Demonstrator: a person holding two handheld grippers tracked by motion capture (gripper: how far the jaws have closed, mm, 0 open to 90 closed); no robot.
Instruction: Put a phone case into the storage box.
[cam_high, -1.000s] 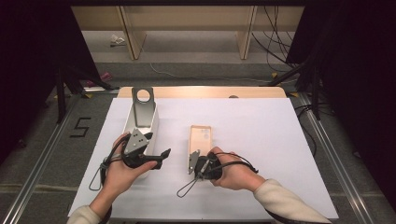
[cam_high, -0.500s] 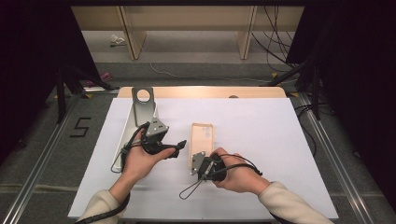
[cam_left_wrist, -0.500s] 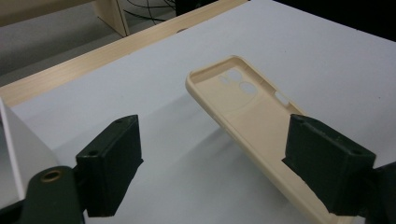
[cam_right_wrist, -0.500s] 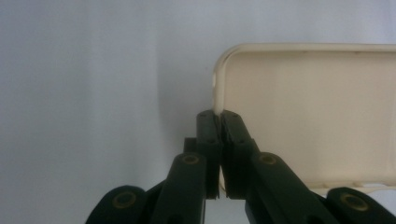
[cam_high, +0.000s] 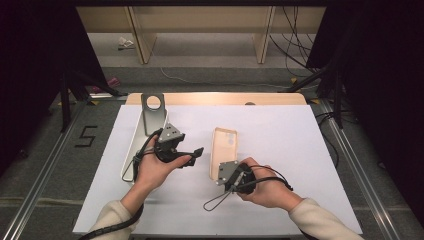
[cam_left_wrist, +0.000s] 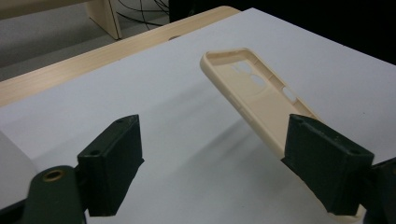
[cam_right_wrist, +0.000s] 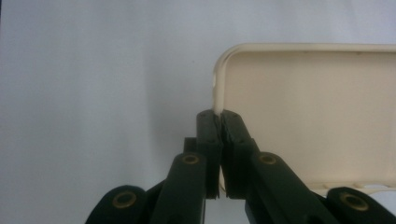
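Covering most of the worktop (cam_high: 300, 150), a white sheet leaves wide bare room to the right of the work and ahead of it. Along the sheet's left edge a long white tray (cam_high: 131, 155) with a grey metal bracket (cam_high: 152, 112) is seen, just behind the left hand. The beige phone case (cam_high: 223, 150) is held near the middle, its long axis running away from the person and its far end tilted up off the sheet. Its near rim is clenched by the right hand-held gripper (cam_right_wrist: 218, 116), whose jaws are pressed together on the thin wall. The left hand-held gripper (cam_left_wrist: 224, 154) is released, jaws spread wide; the case lies to its right, beyond one jaw, not between them.
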